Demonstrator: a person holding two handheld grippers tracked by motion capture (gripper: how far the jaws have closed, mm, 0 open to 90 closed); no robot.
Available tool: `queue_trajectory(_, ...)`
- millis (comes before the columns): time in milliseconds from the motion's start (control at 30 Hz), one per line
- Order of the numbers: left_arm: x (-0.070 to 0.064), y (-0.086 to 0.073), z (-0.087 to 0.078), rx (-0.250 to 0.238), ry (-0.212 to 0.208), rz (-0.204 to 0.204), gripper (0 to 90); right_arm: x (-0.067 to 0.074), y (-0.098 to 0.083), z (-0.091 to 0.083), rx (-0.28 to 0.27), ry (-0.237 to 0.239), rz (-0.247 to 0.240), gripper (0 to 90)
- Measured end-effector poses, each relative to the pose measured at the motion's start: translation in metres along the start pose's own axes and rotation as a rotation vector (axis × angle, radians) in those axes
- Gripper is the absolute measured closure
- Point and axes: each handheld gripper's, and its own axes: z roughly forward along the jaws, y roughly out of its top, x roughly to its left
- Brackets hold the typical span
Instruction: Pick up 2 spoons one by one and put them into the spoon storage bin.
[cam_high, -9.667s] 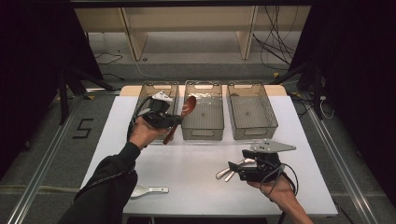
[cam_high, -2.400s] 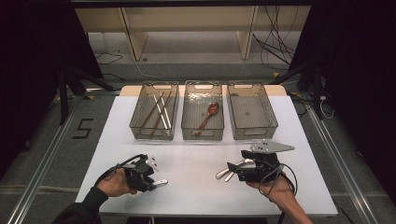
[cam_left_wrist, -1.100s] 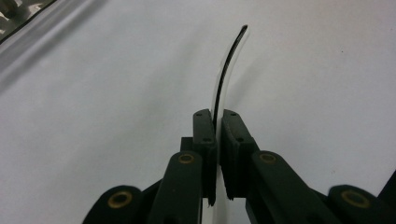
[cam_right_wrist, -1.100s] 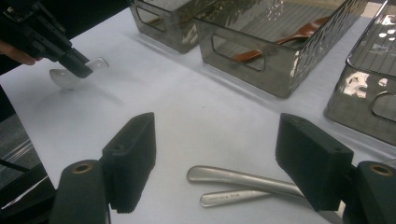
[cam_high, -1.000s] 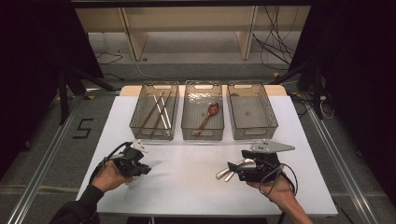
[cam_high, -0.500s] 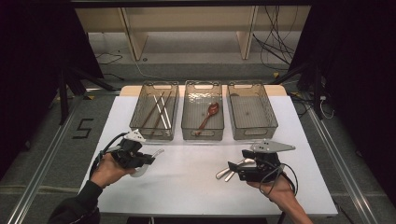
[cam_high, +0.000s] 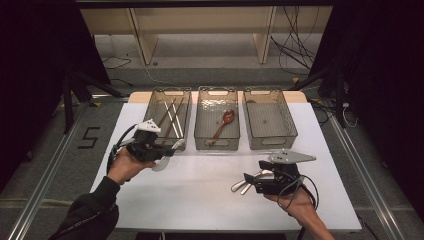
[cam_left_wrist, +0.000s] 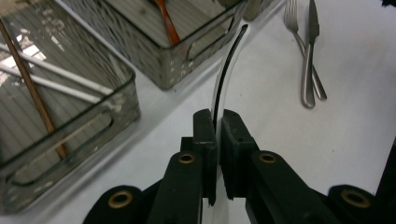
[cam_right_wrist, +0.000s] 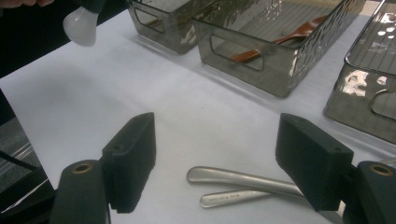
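While the left gripper clamps a white spoon by its handle, jaws pinched tight | spoon aloft just short of the left bin | step: carry to a bin | next: likely over the middle bin beside the brown spoon, then release | right gripper wide open, empty, over fork and knife handles

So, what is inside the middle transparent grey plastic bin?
Inside the middle transparent grey plastic bin lies one reddish-brown spoon, bowl toward the far end. The near wall blurs the tip of its handle; nothing else shows through.
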Motion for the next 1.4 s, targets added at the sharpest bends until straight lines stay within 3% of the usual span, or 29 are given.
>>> queue_trajectory(367, 0.0, 0.039, 0.022, -0.092, -0.02, -0.019, 85.3, -0.002, 0.0, -0.001, -0.002, 0.0, 0.002, 29.8)
queue_trajectory(733, 0.01, 0.082, 0.037, -0.171, -0.001, -0.064, 85.3, -0.002, 0.0, -0.002, -0.004, 0.005, 0.002, 29.8)
queue_trajectory(1033, 0.023, 0.099, 0.055, -0.185, 0.023, -0.097, 85.3, -0.003, -0.001, -0.002, -0.006, 0.008, 0.003, 29.8)
queue_trajectory(1133, 0.028, 0.103, 0.061, -0.206, 0.014, -0.133, 85.2, -0.003, 0.0, -0.002, -0.007, 0.008, 0.002, 29.8)
queue_trajectory(1400, 0.03, 0.113, 0.081, -0.216, 0.021, -0.153, 85.2, -0.003, 0.0, -0.002, -0.008, 0.011, 0.002, 29.8)
